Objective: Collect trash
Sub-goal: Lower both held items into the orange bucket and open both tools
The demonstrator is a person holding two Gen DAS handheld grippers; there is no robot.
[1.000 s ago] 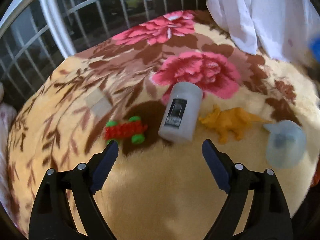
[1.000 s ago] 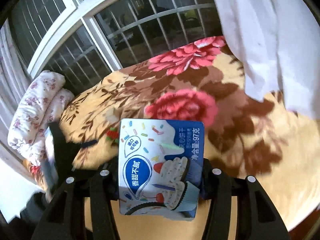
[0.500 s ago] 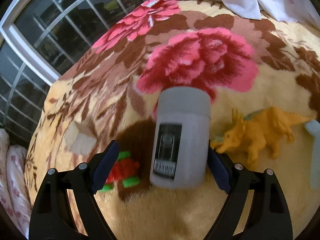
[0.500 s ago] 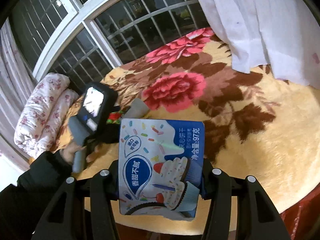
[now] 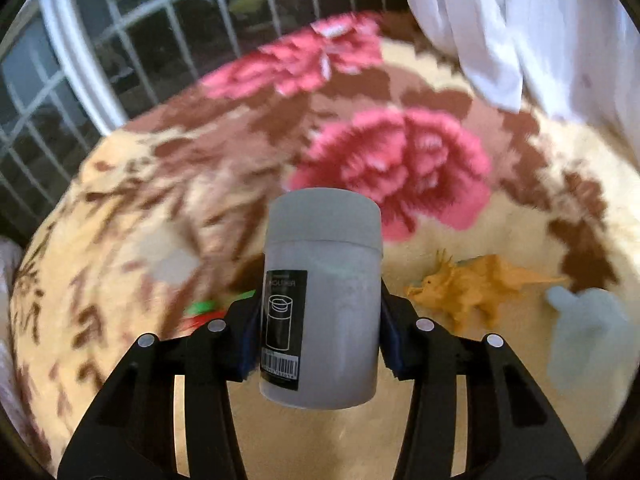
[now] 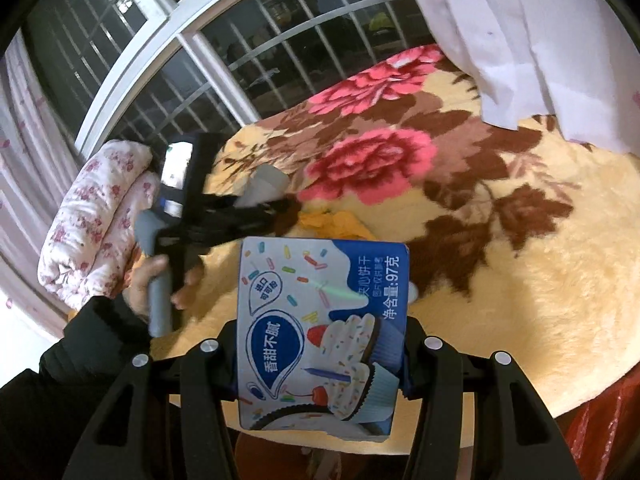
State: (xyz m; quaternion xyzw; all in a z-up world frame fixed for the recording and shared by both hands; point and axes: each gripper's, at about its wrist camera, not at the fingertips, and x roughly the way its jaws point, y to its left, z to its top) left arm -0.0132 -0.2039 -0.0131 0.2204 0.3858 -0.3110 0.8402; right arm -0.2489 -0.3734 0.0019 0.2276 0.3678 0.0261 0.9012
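My left gripper [image 5: 318,334] is shut on a grey cylindrical canister [image 5: 322,300] with a black label, held above the floral blanket [image 5: 200,184]. In the right wrist view the same canister [image 6: 264,186] shows in the left gripper [image 6: 280,204], held by a hand in a black sleeve. My right gripper [image 6: 320,340] is shut on a blue and white biscuit box [image 6: 320,332] with cupcake pictures, held above the blanket's [image 6: 500,260] near edge.
An orange toy dinosaur [image 5: 476,286] and a pale blue toy [image 5: 584,332] lie right of the canister. A red and green toy [image 5: 204,312] lies to its left. A white sheet [image 5: 540,28] hangs at the back right. A barred window [image 6: 240,52] and rolled floral quilts [image 6: 96,216] are at left.
My left gripper moved forward around the grey canister, closed on it and lifted it off the blanket. The right gripper kept hold of the biscuit box and shifted back a little.
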